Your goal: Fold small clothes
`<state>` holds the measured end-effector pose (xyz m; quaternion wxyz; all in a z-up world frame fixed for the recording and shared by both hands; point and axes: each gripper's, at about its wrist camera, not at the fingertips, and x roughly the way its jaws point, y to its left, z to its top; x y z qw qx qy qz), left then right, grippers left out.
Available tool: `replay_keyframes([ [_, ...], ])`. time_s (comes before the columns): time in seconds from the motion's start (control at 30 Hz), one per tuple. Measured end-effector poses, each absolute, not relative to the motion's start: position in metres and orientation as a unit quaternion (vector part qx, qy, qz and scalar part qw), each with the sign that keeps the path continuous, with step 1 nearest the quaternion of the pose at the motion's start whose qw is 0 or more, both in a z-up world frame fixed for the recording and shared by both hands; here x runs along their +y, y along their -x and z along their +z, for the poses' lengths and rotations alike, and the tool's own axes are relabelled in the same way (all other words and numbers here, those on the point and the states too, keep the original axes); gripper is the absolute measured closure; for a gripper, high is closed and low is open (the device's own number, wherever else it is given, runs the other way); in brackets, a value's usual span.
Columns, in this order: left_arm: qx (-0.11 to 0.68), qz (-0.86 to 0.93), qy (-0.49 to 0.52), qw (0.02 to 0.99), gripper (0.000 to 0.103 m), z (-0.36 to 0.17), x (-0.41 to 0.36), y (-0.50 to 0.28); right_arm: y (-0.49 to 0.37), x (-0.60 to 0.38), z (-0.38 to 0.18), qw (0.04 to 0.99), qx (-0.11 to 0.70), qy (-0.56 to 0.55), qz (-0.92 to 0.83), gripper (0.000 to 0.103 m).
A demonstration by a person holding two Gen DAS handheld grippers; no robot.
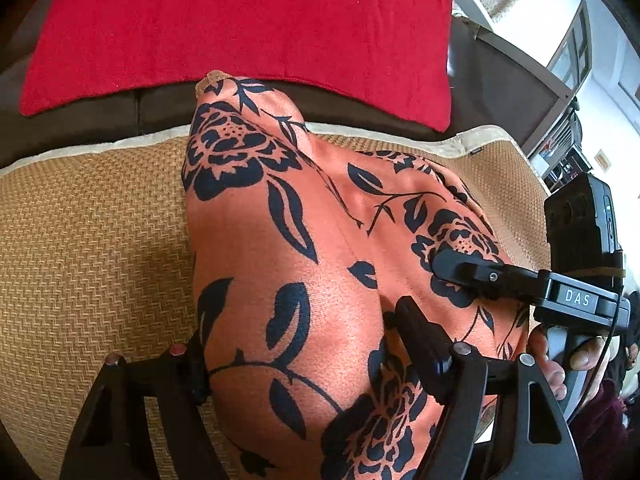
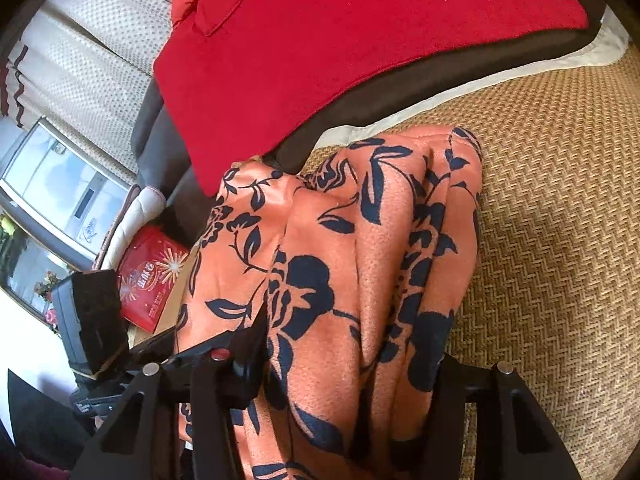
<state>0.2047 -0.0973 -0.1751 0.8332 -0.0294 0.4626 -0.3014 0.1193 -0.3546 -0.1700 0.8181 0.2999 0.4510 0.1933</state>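
Note:
An orange garment with a black flower print [image 1: 304, 248] lies bunched on a woven tan seat mat [image 1: 92, 240]. It fills the space between my left gripper's fingers [image 1: 416, 332] and hides the left one. My left gripper [image 1: 304, 344] has the cloth draped through it; I cannot tell if it pinches it. The right gripper [image 1: 452, 264] reaches in from the right, shut on a fold of the garment. In the right wrist view the garment [image 2: 360, 272] hangs in folds between my right gripper's fingers [image 2: 248, 344], midpoint [image 2: 340, 364].
A red cushion [image 1: 240, 28] leans on the brown sofa back [image 1: 120, 116] behind the mat. In the right wrist view the mat [image 2: 560, 220] spreads right, the cushion [image 2: 320, 52] sits above, and a red box [image 2: 152, 280] and cream cushion [image 2: 100, 68] lie left.

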Motion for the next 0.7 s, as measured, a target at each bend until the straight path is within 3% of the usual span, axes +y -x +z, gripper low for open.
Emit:
replay_keyframes([
  [0.7, 0.432, -0.268, 0.011, 0.861, 0.026, -0.154, -0.077, -0.165, -0.124, -0.328, -0.156, 0.834, 0.430, -0.270, 0.216, 0.050],
])
